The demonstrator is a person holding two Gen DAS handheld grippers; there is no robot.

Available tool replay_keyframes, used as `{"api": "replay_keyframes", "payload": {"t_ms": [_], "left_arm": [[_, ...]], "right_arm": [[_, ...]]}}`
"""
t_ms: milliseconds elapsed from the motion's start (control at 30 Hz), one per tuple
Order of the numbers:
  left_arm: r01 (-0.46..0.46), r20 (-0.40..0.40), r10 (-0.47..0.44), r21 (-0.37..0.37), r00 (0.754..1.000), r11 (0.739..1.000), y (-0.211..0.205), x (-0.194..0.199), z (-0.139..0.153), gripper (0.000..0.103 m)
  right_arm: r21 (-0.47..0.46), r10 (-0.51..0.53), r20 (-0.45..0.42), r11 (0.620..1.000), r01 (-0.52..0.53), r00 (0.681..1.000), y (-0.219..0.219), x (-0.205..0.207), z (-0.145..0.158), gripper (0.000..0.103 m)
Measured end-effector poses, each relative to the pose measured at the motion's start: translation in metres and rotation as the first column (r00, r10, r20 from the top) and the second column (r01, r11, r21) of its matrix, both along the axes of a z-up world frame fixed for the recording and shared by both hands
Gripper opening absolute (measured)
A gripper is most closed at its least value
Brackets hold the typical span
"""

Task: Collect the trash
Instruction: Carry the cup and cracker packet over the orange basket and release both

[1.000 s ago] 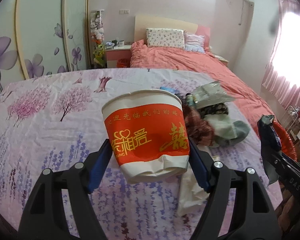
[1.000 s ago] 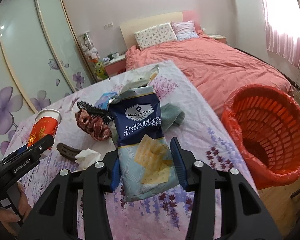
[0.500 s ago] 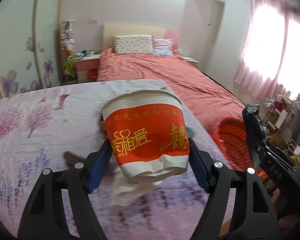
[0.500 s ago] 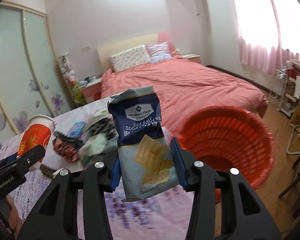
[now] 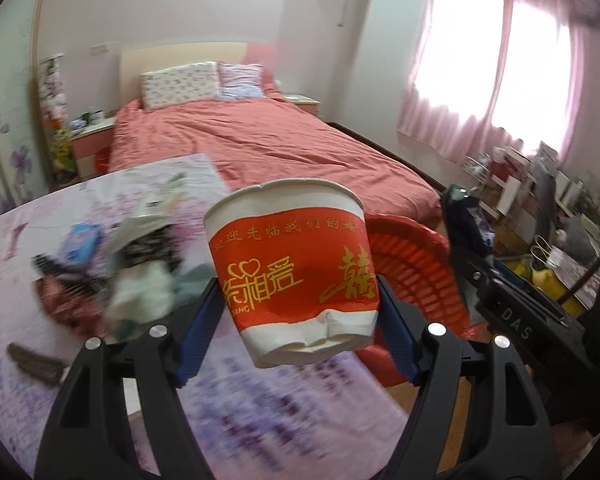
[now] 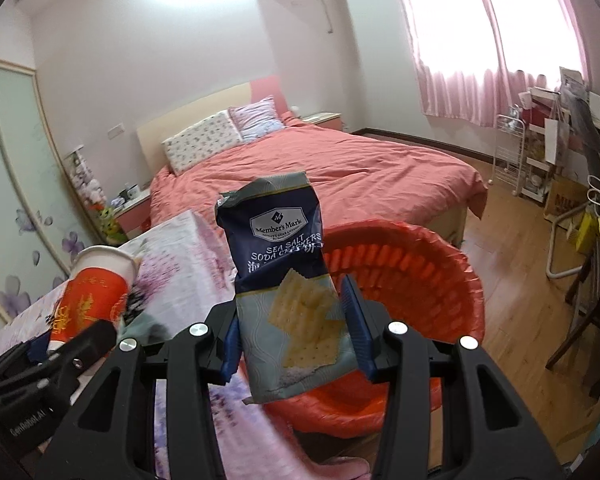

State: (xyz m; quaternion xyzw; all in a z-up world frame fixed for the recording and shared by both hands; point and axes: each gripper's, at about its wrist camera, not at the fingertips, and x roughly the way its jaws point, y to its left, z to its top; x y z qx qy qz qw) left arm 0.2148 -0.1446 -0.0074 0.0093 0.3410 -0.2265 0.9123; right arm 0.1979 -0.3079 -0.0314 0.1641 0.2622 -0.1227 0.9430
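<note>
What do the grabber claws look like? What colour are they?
Both are black plastic. The left gripper and right gripper each have two forked arms with round silver screws and blue pads inside the fingertips. White lettering marks their bodies, partly readable as "DAS" and "GenRobot.AI".

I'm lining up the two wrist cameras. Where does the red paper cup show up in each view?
Left wrist: the red paper cup fills the centre, clamped between the left gripper pads.
Right wrist: the same cup sits at the left edge, above the other gripper's body.
Shared landmark: the red trash basket, just right of centre in both.
</note>
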Motion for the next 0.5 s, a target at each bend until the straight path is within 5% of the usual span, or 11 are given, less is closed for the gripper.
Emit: {"api": "replay_keyframes", "payload": {"t_ms": [500], "left_arm": [[0.14,-0.076,-0.138,0.024,0.988,0.99,-0.09,0.052,-0.043,0.072]], "right_arm": [[0.083,-0.079,-0.013,0.993,0.08,0.997,-0.052,0.012,-0.018,0.045]]}}
